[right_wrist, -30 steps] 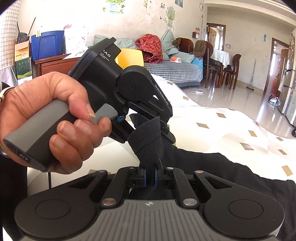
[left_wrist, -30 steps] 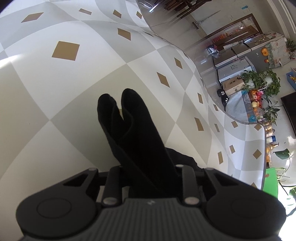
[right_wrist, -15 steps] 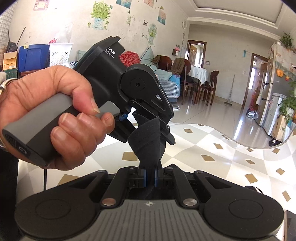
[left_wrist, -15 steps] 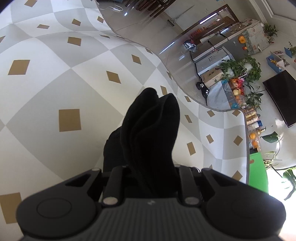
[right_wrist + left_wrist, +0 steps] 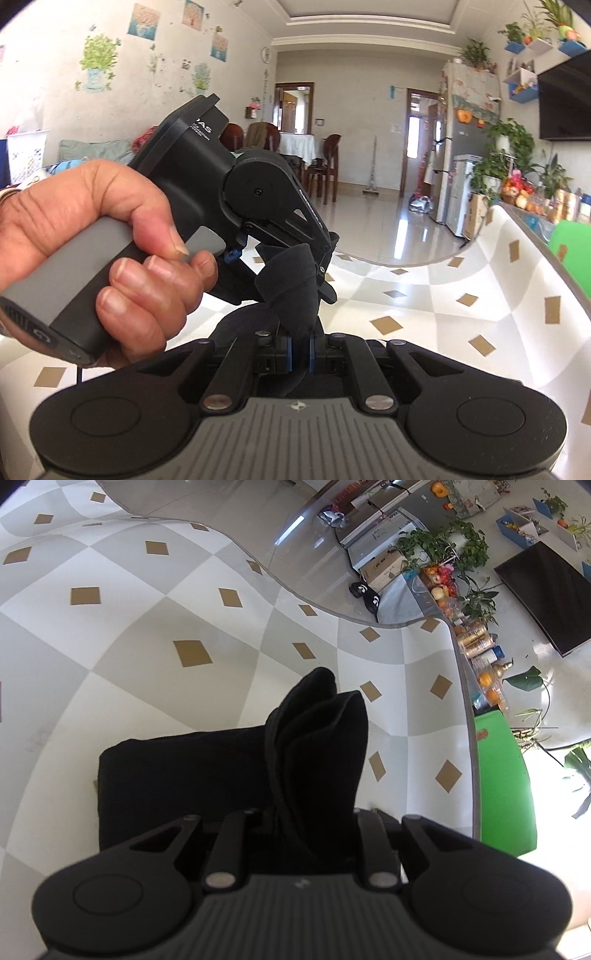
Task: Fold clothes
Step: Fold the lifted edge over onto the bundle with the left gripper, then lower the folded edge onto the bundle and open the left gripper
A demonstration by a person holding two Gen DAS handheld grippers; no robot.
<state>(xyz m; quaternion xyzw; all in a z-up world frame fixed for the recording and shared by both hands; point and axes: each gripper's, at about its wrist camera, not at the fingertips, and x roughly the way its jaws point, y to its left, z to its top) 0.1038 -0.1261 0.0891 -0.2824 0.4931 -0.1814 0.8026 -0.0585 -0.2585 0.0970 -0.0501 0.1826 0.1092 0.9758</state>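
Black garment [image 5: 184, 775] bunching at 12 o'clock, pinched in left gripper [image 5: 314, 812] and right gripper [image 5: 299, 349]; risking slipping, spoiling fold.

The garment [image 5: 184, 775] lies on the worktop [image 5: 147, 635], a bunched part of it rising between the fingers of the left gripper [image 5: 314, 812]. The right gripper [image 5: 299, 347] pinches another bunch just in front of the left one — the two sit close together, with the person's hand [image 5: 92, 240] to the left. Beyond the worktop's far edge is the floor [image 5: 388, 229].
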